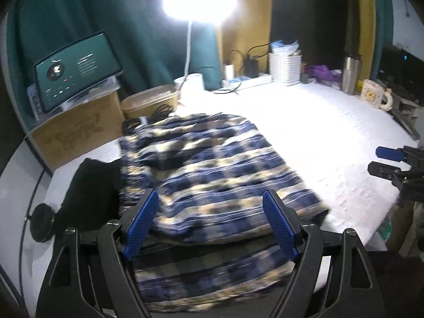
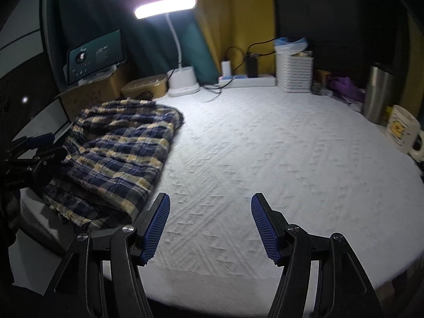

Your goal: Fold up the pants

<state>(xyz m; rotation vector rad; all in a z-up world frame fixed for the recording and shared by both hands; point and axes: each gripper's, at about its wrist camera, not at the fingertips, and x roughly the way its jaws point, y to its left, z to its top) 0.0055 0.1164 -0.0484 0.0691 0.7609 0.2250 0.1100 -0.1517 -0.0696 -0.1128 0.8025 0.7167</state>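
Folded plaid pants [image 2: 116, 156] sit at the left of the white counter [image 2: 265, 159]. Left gripper [image 1: 210, 225] hovers above them, fingers spread, gripping nothing. Right gripper [image 2: 210, 228] hangs over bare cloth, fingers released. Screen [image 1: 76, 70] upper left shows text, too blurred to read; the mug [image 2: 402, 129] print likewise.

Soft, crumpled plaid cloth pants [image 2: 116, 153] are seen at nine o'clock on a matt, embossed white cover [image 2: 265, 159]; ribbed blue pads [image 2: 156, 228] flank it.
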